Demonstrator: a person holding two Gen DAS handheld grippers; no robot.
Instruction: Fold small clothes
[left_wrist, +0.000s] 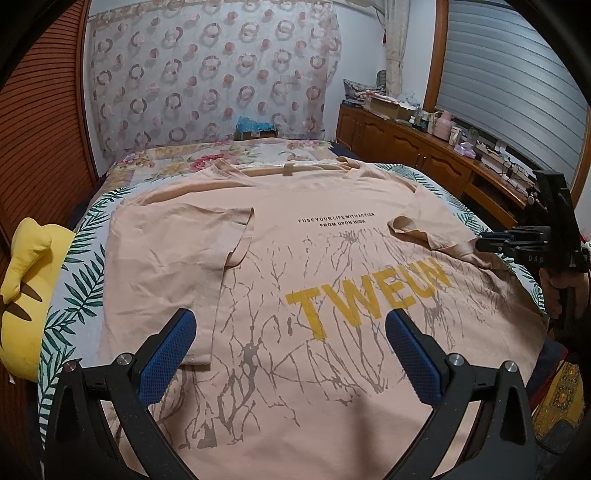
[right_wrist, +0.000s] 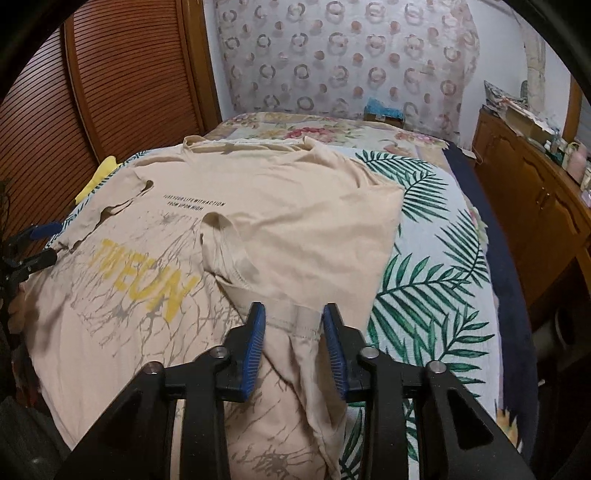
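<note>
Two claws: both over one shirt, on a bed.
Shirt (left_wrist: 280, 266): peach tee, print side up, spread flat across the bed's (right_wrist: 436, 236) leaf-print cover; collar toward the far edge, hem toward the near edge.
Left side: sleeve and side panel already folded in over the chest; its edge runs straight down toward the hem.
Right side: sleeve (right_wrist: 236, 254) partly drawn in over the print, bunched and creased, not yet flat.
Left claw (left_wrist: 290, 354): spread wide, holding nothing, hovering above the lower front near the yellow lettering.
Right claw (right_wrist: 293, 345): half closed at the right sleeve's hem band; the band sits between the pads, but whether they pinch it or just flank it cannot be told. In the left view it shows at the bed's right edge with cloth at its tips.
Handling: thin, soft knit, light and limp; it will sag and wrinkle wherever unsupported, and drag on the cover rather than slide.
Where to hold: the stitched sleeve hem or side seam, which are firmer than the open panel; a pinch through both layers keeps the fold together.
Risk: pulling one corner alone likely skews the fold.
Pillow (left_wrist: 22, 295): yellow, at the left edge, clear of the work.
</note>
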